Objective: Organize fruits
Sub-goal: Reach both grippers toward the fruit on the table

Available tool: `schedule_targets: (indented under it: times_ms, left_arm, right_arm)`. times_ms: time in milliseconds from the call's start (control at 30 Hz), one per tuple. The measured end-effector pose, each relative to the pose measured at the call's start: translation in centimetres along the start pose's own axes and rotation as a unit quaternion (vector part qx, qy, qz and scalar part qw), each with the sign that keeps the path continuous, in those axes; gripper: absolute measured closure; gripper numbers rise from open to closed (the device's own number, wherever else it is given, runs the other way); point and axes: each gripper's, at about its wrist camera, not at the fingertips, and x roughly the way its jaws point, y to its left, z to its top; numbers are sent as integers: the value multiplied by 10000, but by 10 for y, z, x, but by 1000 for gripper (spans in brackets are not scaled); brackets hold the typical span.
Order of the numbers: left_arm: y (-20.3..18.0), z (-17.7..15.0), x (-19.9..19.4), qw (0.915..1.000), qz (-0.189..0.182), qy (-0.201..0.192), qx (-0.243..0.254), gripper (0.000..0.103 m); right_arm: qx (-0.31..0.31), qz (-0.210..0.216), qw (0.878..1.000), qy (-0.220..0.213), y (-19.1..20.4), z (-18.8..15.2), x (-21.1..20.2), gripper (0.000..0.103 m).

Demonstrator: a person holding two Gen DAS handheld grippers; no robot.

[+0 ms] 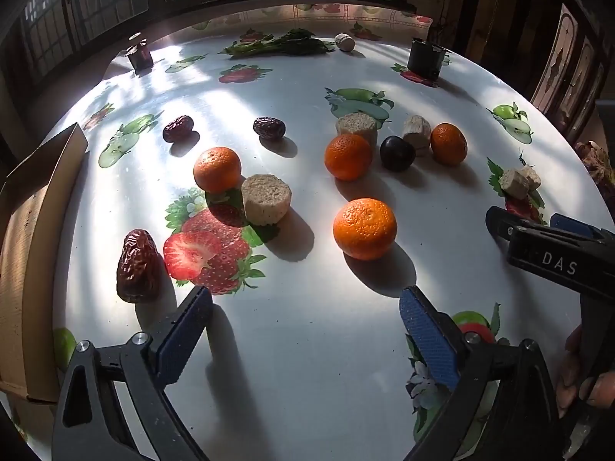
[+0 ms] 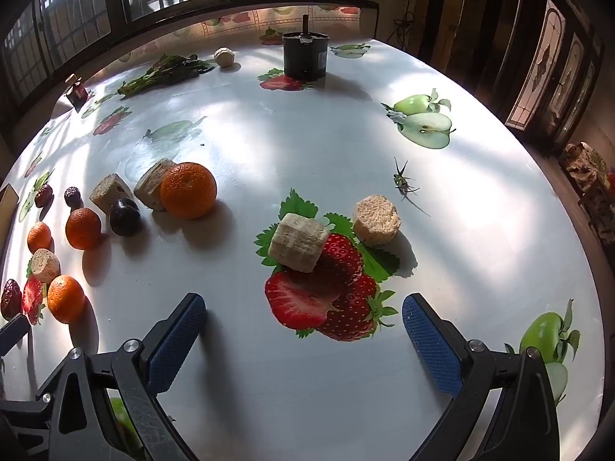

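Tangerines lie scattered on the bench [image 1: 307, 345], the nearest [image 1: 364, 228] just ahead of the left gripper [image 1: 305, 307], whose jaws stand apart and empty, like the right gripper [image 2: 303, 315]. Likely light, round, soft-skinned: pinch across the middle, gently, or it rolls.

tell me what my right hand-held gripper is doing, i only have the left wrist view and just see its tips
Observer: The right hand-held gripper is open, with nothing between its blue pads.
Operator: what's ahead of it
Observer: A beige ribbed cylindrical chunk lies on a printed strawberry just ahead, untouched.
Operator: is that black can at the back a cup
Observer: Doubtful. The black cylindrical can has a thin dark shaft sticking up from its top.
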Motion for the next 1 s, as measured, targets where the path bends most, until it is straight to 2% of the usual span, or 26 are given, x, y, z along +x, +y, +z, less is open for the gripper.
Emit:
schedule_targets:
  times_ms: [133,233,333,433,533,600,633,700,767,867,1000]
  left_arm:
    - [10,-5,-37,9986,122,-505,-72,16]
    - [15,-8,-69,9954,229,-927,-46,16]
    - [22,-17,-92,9927,266,-1175,41,15]
    - [27,-27,-107,9907,172,-1351,-83,15]
    - [34,-32,-113,9901,319,-1347,-229,16]
    - [33,-32,-113,9924,248,-1187,-227,31]
    - [34,-33,-113,9932,173,-1122,-249,33]
    - [39,-33,-115,9931,52,-1093,-416,33]
    - [43,-34,-116,9927,111,-1101,-473,33]
    - [46,-35,-118,9927,200,-1091,-468,33]
    - [50,-37,-117,9933,221,-1041,-457,32]
  right_arm:
    - [392,190,9987,-251,2,-10,-23,1]
    - [378,182,9974,-593,-1,-8,-48,1]
    - [358,102,9948,-944,6,-18,-72,1]
    - [497,111,9914,-1204,10,-31,-89,1]
    - [535,48,9870,-1513,13,-41,-105,1]
    - [507,59,9850,-1647,15,-44,-113,1]
    - [537,150,9845,-1662,13,-44,-115,1]
    - [715,461,9817,-1701,6,-45,-118,1]
    - [823,669,9796,-1706,3,-47,-121,1]
    - [706,531,9825,-1638,8,-45,-123,1]
    - [643,577,9852,-1477,14,-44,-119,1]
